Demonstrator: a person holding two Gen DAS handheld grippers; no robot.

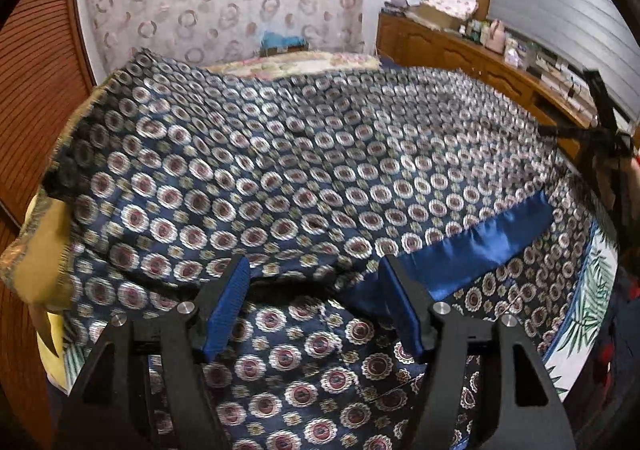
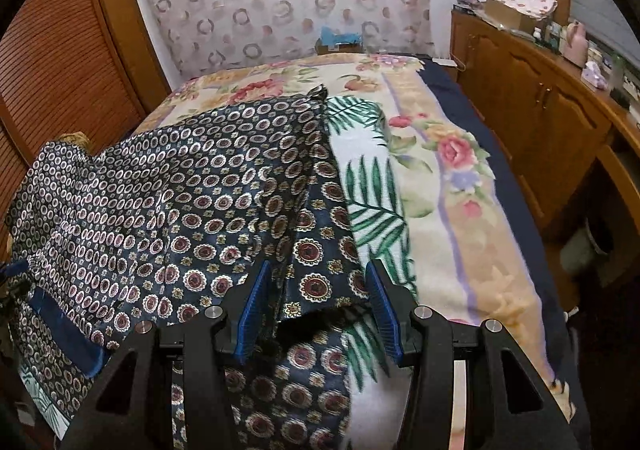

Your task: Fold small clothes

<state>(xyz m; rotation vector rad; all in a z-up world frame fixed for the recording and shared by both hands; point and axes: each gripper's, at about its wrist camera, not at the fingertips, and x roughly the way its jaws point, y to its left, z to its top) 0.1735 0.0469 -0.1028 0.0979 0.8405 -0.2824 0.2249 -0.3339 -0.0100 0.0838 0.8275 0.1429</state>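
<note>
Fingers, left: left gripper (image 1: 314,302) stands with its blue-padded fingers (image 1: 226,306) spread wide; the folded cloth edge lies between them but neither pad presses on it, so nothing is held.
Fingers, right: right gripper (image 2: 316,306) has its fingers (image 2: 252,302) set apart astride a hanging corner of the cloth; no pad is seen to pinch it. Judged open.
Task item: dark navy satin garment with red-and-white medallion print (image 1: 280,170), lying on the floral fleece blanket (image 2: 440,178) that covers the bed. In the left view an upper layer is laid back over a lower one, and a plain blue satin band (image 1: 480,242) shows at its near edge. In the right view the garment's right side runs along the green palm-leaf print.
Surroundings: wooden sideboard (image 2: 540,110) with small articles on the right; brown louvred doors (image 2: 60,50) on the left; circle-patterned curtain (image 1: 224,2) beyond the bed.
Step in hand, judged: a fold has been laid over and released; the next hold is being sought.
Advice: take both layers well inside the edge, not at the slippery hem alone. Close both grippers at matching points on the edge so the fold line stays straight. Satin slides readily; lift low and draw taut before carrying it over.
Risk: layers may shear apart and skew the fold.
</note>
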